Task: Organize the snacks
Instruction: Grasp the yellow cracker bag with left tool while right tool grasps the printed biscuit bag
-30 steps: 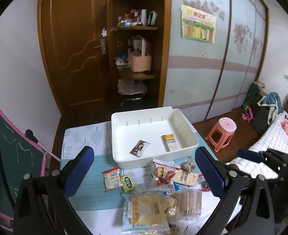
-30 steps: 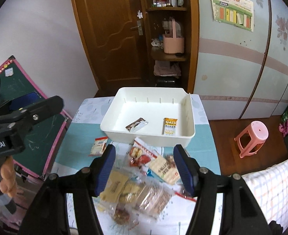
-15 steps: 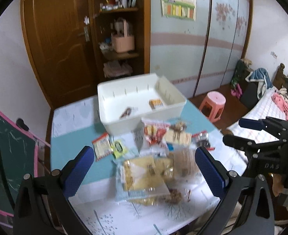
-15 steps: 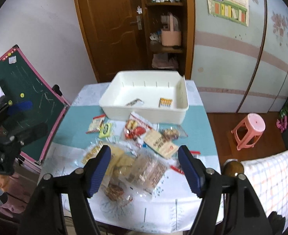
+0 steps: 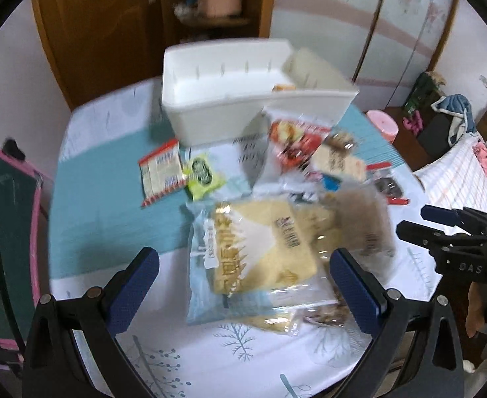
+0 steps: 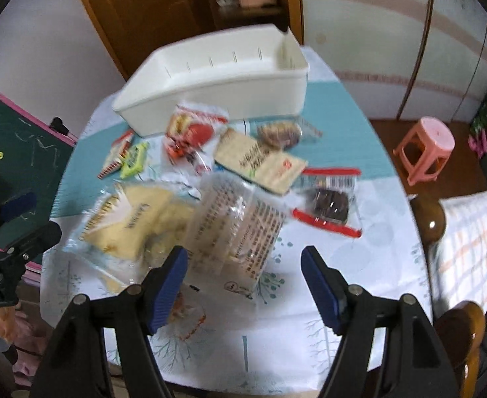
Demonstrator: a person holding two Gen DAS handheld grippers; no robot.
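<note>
Frankly, the biggest worry is the white bin (image 6: 216, 76) at the far side of the tabletop (image 5: 104, 199): most snacks still lie loose in front of it, and a careless sweep could shove it back or tip it. Next, the heap itself. My left tongs (image 5: 243, 285) stand wide and empty over the big yellow cake bag (image 5: 260, 248), which overlaps its neighbours, so a grab could drag two packets or crush the soft contents. My right tongs (image 6: 243, 275) are also apart with nothing between them, above the clear cracker pack (image 6: 236, 225); its slick film might slip out, or its corner could catch the yellow bag underneath. The red-edged brownie packet (image 6: 328, 204) lies near the tabletop's right edge, and a nudge may send it off.

Both views are smeared with blur, so labels are unreadable. The bin's near wall hides most of its floor; only an orange scrap (image 5: 284, 88) shows inside. The small packets (image 6: 190, 311) behind my right tongs I cannot identify.
</note>
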